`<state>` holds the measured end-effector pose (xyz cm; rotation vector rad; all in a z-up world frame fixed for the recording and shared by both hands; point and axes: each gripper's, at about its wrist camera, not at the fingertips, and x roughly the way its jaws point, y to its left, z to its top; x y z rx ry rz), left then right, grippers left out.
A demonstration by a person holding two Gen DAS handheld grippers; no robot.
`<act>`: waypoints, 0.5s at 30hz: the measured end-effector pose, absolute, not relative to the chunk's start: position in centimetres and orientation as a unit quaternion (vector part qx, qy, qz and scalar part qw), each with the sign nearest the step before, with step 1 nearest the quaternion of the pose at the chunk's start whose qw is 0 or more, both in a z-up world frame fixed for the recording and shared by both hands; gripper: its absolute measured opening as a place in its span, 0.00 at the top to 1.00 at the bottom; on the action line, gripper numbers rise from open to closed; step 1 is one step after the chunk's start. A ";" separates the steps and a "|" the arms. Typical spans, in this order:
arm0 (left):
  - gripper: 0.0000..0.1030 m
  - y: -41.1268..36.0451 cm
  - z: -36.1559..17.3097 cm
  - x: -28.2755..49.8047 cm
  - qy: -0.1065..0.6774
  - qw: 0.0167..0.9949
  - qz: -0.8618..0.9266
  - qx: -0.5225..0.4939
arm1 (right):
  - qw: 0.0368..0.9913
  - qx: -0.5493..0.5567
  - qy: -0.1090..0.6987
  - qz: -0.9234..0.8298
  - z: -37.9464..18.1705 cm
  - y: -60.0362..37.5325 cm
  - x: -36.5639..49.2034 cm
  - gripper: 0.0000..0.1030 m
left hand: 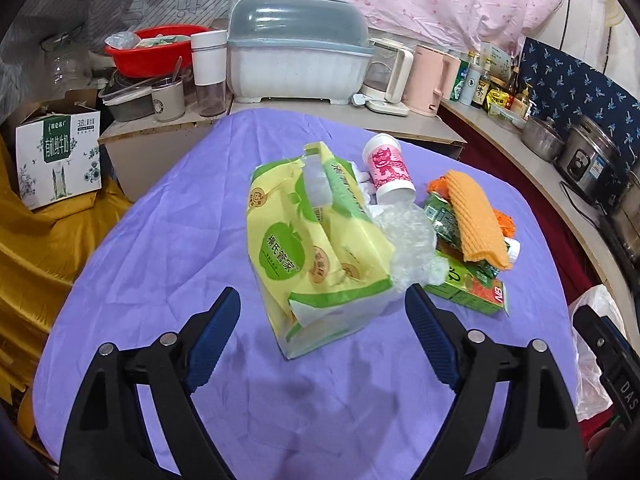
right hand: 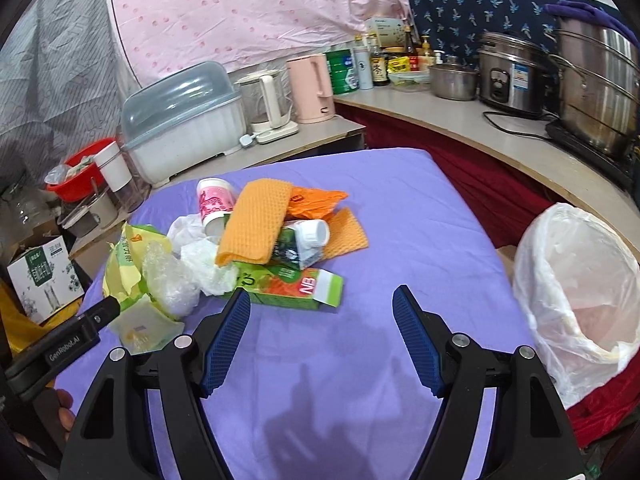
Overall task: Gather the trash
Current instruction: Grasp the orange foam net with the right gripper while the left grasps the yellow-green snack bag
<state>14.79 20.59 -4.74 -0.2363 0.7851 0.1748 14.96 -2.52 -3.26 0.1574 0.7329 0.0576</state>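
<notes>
On the purple tablecloth [left hand: 160,240] the trash pile lies centred: a yellow tissue pack [left hand: 316,248], a green carton [right hand: 292,286] marked "NB". Both the left gripper [left hand: 322,312] and right gripper [right hand: 322,312] stand apart, empty, over bare cloth; the lined bin [right hand: 576,280] sits right.

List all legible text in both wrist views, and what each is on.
"NB": green and orange carton.
"GenRobot.AI": left gripper body, seen in the right wrist view.
"DAS": right gripper body, at the left view's edge; rest cut off.
Chinese print on the yellow tissue pack and milk box: not transcribed.
Counter bottle labels: too small.
</notes>
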 end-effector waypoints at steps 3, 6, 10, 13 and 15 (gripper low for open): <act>0.21 21.3 -5.6 15.5 0.386 0.911 0.071 -0.129 | 0.927 0.080 0.363 0.040 -3.7 -1.1 16.6 0.31; 0.21 21.9 -6.3 16.3 0.391 0.907 0.065 -0.139 | 0.925 0.080 0.369 0.047 -4.2 0.0 18.1 0.31; 0.26 22.4 -7.0 17.2 0.395 0.905 0.055 -0.144 | 0.922 0.075 0.376 0.055 -4.8 1.7 20.2 0.31; 0.50 22.6 -7.5 17.6 0.407 0.899 0.036 -0.156 | 0.922 0.064 0.377 0.058 -5.2 3.0 21.6 0.31; 0.66 22.8 -7.9 18.0 0.418 0.893 0.026 -0.162 | 0.922 0.058 0.377 0.060 -5.3 3.6 22.4 0.31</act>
